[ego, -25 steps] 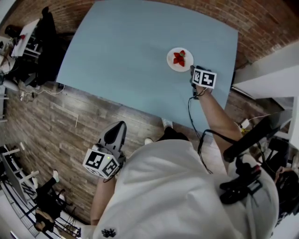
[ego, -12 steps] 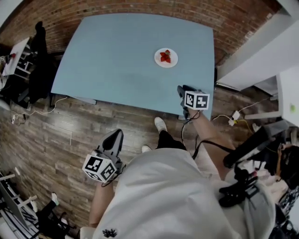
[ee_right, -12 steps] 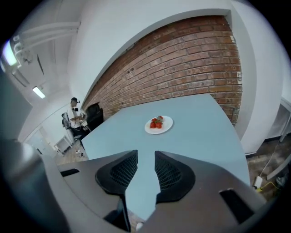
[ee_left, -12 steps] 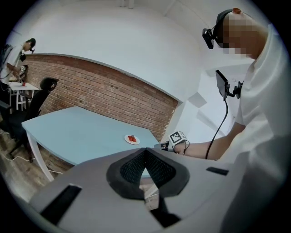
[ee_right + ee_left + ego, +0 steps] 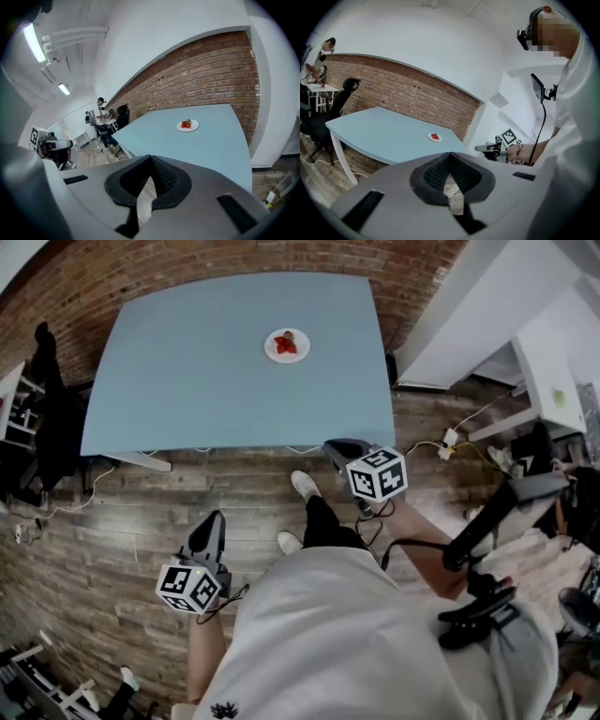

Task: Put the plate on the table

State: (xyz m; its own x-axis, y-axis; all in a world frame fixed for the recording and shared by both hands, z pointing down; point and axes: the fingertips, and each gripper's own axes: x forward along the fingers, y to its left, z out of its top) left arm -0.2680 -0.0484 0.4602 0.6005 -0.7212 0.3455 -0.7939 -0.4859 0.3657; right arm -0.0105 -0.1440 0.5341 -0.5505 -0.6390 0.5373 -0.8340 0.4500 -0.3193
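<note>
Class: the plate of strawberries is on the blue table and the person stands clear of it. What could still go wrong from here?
1. The strawberries lie loose on the plate; a knock to the table could roll them off.
2. The cable trails across the floor near the person's feet: a likely trip hazard.
3. The right gripper, its fingers just closed on nothing, hangs close to the table's near edge and could bump it.

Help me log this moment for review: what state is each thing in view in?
plate: flat on the table, untouched.
strawberries: piled on the plate.
table: standing, carrying the plate.
left gripper: fingers shut, empty, held over the floor.
right gripper: fingers have just closed, nothing between them, clear of the table.
</note>
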